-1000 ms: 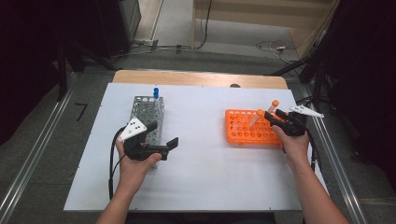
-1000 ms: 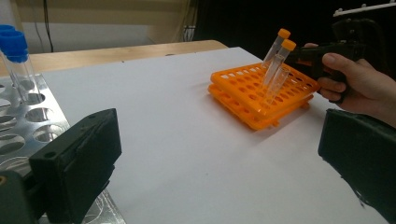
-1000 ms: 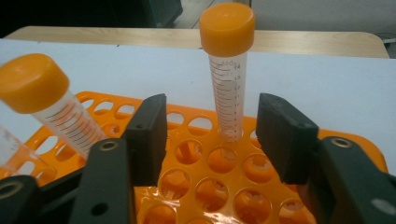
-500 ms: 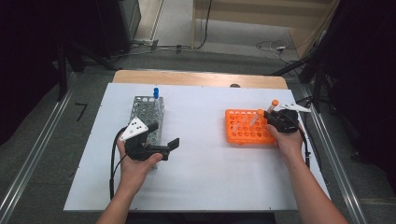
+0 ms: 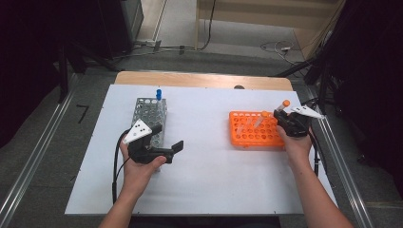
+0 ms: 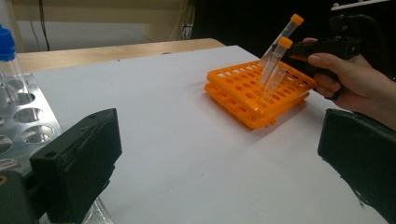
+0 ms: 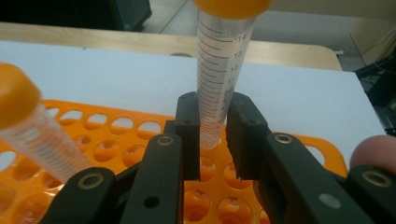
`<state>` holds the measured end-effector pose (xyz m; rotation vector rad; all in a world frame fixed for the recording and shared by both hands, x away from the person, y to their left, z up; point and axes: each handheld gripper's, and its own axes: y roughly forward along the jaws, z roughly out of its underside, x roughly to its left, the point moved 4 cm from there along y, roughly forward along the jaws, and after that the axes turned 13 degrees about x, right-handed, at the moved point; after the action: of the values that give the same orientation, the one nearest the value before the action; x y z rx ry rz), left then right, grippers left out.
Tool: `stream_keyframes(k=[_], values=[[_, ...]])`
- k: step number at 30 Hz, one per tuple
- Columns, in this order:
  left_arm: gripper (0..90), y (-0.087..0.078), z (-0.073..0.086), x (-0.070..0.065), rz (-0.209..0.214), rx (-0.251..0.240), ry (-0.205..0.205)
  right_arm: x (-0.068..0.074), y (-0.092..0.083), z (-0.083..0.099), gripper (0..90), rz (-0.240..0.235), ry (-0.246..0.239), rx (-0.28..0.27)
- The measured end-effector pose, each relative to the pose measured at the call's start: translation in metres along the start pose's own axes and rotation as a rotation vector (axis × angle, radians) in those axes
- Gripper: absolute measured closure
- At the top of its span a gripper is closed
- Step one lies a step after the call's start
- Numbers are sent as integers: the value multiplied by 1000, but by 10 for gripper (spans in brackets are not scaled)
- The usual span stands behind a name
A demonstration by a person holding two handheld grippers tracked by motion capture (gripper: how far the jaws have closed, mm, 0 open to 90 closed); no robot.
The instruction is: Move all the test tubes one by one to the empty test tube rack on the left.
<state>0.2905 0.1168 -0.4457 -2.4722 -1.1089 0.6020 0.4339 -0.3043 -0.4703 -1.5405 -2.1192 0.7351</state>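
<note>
White tabletop [image 5: 214,180], and the orange-capped tube [image 7: 219,70] sits over the orange rack's [image 5: 254,130] right edge, clamped by the right gripper [image 7: 212,140], whose jaws have just been closing. Left gripper [image 6: 215,154] gapes empty beside the metal rack [image 5: 149,111].

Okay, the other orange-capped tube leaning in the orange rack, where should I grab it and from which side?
Probably the clear wall just under the orange cap of the leaning tube. Its lower end sits in the orange rack, so only the upper part is free. Come from above, hand-held gripper tilted along its lean, jaws across the round wall, from the side away from the tube beside it.
</note>
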Motion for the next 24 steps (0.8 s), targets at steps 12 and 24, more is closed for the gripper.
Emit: stream_keyframes(k=[12,24], values=[[0,0,-2,-4,5,-1,11,13,-42,15,734,-64,-46,-17],[0,4,-2,-12,16,5,34,43,-69,44,734,-153,-116,-13]])
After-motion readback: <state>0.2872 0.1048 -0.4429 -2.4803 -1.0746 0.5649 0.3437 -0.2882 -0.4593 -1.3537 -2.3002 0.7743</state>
